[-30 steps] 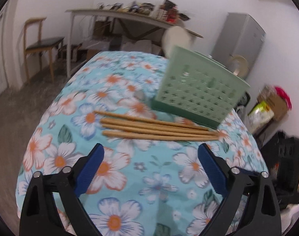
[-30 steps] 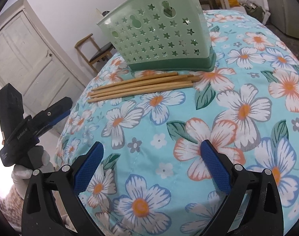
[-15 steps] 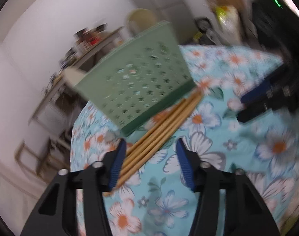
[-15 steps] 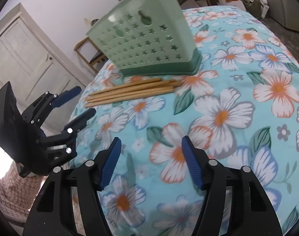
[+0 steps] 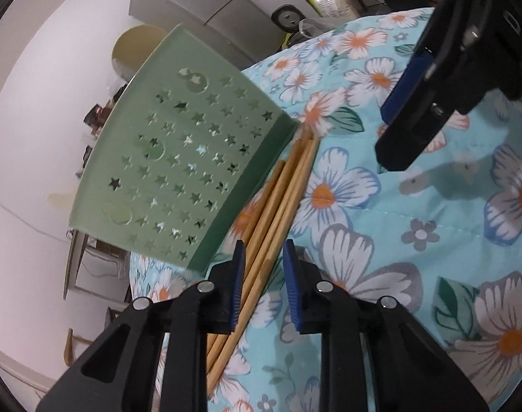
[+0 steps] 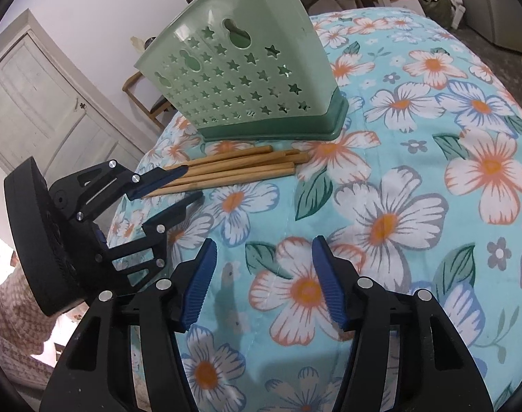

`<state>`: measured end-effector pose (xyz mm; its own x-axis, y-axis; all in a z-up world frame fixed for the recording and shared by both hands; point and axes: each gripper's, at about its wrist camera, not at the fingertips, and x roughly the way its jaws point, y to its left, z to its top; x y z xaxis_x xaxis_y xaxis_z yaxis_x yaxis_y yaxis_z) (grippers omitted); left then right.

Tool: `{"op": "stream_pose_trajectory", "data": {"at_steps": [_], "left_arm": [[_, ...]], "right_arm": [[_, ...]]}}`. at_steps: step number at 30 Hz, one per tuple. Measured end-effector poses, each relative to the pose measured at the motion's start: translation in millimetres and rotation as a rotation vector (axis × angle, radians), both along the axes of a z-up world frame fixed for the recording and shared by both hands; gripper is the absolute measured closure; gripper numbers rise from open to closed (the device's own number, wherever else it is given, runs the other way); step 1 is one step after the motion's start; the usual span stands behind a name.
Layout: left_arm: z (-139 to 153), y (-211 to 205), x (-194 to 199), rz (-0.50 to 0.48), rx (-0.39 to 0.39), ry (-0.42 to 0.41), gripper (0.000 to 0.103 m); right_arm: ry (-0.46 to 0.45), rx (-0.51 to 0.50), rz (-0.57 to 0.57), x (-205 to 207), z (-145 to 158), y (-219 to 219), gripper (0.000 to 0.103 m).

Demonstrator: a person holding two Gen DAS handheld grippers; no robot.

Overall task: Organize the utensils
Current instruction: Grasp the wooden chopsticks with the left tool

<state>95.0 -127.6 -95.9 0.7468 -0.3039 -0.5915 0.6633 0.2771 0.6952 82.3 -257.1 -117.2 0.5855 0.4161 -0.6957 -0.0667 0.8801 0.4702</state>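
The left claw (image 5: 261,274) is partly open around the thin ends of 4 chopsticks (image 5: 278,202), ready to pinch. The right claw (image 6: 261,281) waits open, empty. The sticks lie beside the green holder (image 6: 247,79), mid tabletop (image 6: 415,206).

White walls all round; a pale panelled door (image 6: 44,103) at far left, a wooden chair (image 6: 147,99) nearby, a grey cabinet (image 5: 195,3) opposite.

The left gripper (image 5: 261,267) sits low over the chopsticks (image 5: 278,206), its blue-padded jaws narrowed around the bundle's near end, with a small gap showing. The right gripper (image 6: 262,274) hovers farther from the chopsticks, jaws spread wide, holding nothing.
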Motion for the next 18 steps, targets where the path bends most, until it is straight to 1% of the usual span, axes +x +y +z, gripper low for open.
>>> {"op": "stream_pose_trajectory", "data": {"at_steps": [6, 10, 14, 18], "left_arm": [[-9, -3, 2, -0.01, 0.005, 0.006, 0.094], [-11, -4, 2, -0.025, 0.006, -0.006, 0.095], [-10, -1, -3, -0.038, 0.004, 0.004, 0.103], [-9, 2, -9, -0.041, 0.01, 0.033, 0.103]], "right_arm": [[-0.001, 0.006, -0.005, 3, -1, 1, 0.048], [-0.002, 0.007, -0.004, 3, -2, 1, 0.048], [-0.004, 0.006, -0.005, 1, -1, -1, 0.048], [-0.005, 0.005, -0.006, 0, -1, -3, 0.048]]}}
